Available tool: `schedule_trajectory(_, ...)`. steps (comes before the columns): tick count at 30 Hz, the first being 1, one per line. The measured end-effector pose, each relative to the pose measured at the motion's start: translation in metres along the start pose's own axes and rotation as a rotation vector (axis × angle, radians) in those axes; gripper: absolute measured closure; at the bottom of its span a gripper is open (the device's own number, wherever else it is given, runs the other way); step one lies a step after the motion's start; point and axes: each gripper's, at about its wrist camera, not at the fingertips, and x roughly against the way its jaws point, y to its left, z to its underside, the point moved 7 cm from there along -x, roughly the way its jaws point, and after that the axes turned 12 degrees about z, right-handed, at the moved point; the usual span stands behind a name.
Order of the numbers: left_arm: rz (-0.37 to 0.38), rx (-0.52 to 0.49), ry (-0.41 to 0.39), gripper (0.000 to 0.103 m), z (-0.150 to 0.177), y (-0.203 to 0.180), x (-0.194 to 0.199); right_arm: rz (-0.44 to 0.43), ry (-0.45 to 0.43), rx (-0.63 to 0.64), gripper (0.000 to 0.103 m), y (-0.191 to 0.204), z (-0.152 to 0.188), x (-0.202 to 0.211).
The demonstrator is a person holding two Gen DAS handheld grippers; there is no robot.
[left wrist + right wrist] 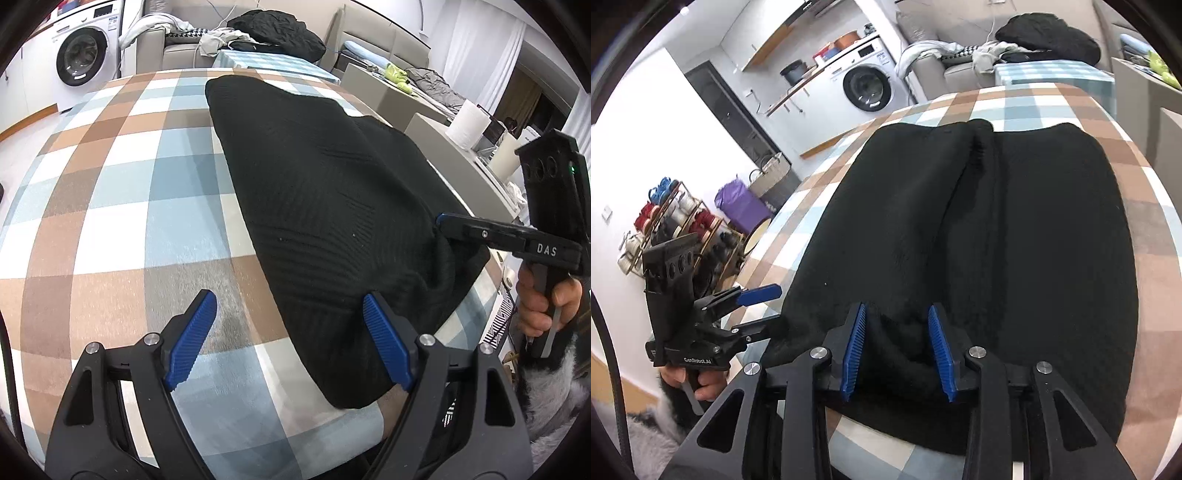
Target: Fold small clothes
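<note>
A black knitted garment [332, 184] lies flat on the checked tablecloth [110, 184], running from the near edge to the far side. In the right wrist view the garment [1034, 221] shows a lengthwise ridge down its middle. My left gripper [289, 297] hangs open and wide over the garment's near left edge, with nothing pinched. It also shows from the side as the left gripper [777, 304], its lower finger at the cloth's edge. My right gripper [897, 308] stands partly open over the near hem, with bunched fabric between its pads. A hand holds the right gripper [441, 221].
The checked tablecloth [1145, 277] runs to a near edge below both grippers. A washing machine [79, 55] and a sofa piled with clothes [273, 29] stand beyond the table. A paper roll [467, 123] sits on a side unit at right; a shoe rack [683, 221] stands left.
</note>
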Motion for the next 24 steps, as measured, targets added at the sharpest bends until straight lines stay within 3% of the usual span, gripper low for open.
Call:
schedule_trajectory(7, 0.007, -0.023, 0.009, 0.023, 0.003, -0.003, 0.000, 0.076, 0.013, 0.250, 0.069, 0.003, 0.048, 0.028)
schedule_trajectory(11, 0.017, -0.037, 0.028, 0.023, 0.007, -0.008, -0.005, 0.162, 0.068, 0.268, 0.069, -0.010, 0.071, 0.023)
schedule_trajectory(15, 0.027, -0.061, 0.040, 0.023, 0.010, -0.017, -0.005, 0.111, 0.015, 0.244, 0.069, -0.005, 0.065, 0.036)
schedule_trajectory(19, 0.039, -0.082, 0.068, 0.023, 0.015, -0.023, -0.013, 0.078, 0.012, 0.270, 0.069, 0.008, 0.059, 0.020)
schedule_trajectory(20, 0.043, -0.086, 0.078, 0.023, 0.017, -0.024, -0.015, 0.081, 0.016, 0.276, 0.076, 0.009, 0.058, 0.015)
schedule_trajectory(21, 0.045, -0.089, 0.086, 0.023, 0.019, -0.025, -0.017, 0.083, 0.025, 0.288, 0.091, 0.011, 0.058, 0.010)
schedule_trajectory(24, 0.044, -0.093, 0.100, 0.023, 0.023, -0.023, -0.019, 0.067, 0.002, 0.315, 0.098, 0.017, 0.056, 0.017)
